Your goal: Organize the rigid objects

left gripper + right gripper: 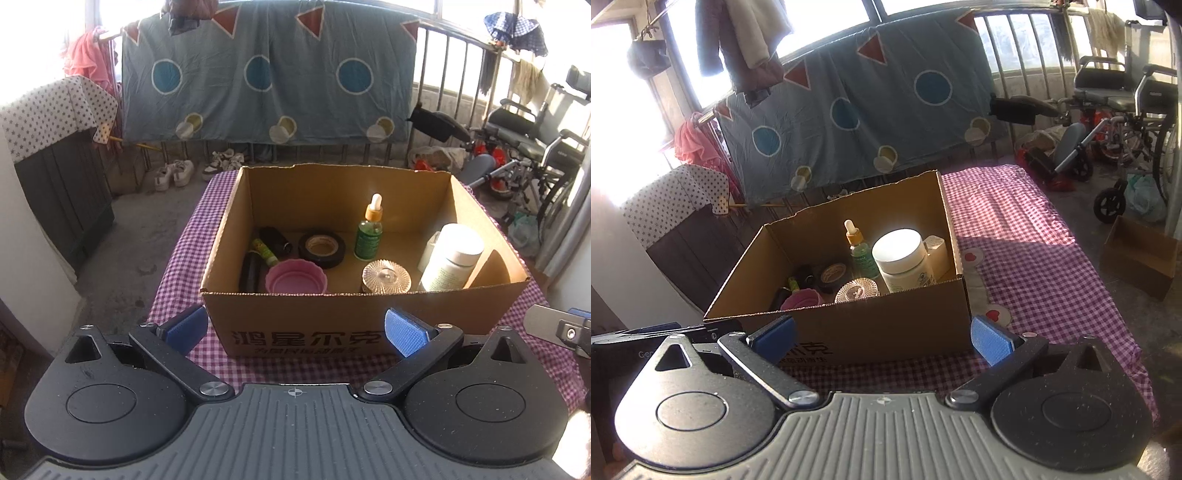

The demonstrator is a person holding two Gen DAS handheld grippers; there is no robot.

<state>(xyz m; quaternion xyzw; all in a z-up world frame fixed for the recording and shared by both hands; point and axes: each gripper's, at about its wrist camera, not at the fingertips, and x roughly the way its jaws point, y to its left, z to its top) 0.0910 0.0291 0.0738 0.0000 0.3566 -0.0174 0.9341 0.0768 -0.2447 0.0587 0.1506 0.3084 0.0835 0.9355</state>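
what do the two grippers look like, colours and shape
Both match: the left gripper and right gripper have ribbed grey bodies, two round black discs, black link arms with silver screws, and ribbed blue pads. No cables or sleeves show.

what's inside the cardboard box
In the box: pink cup, tape roll, dropper bottle, glass lid, white jar, dark tubes. A pale item behind the jar is mostly hidden; the near wall covers the floor's front edge.
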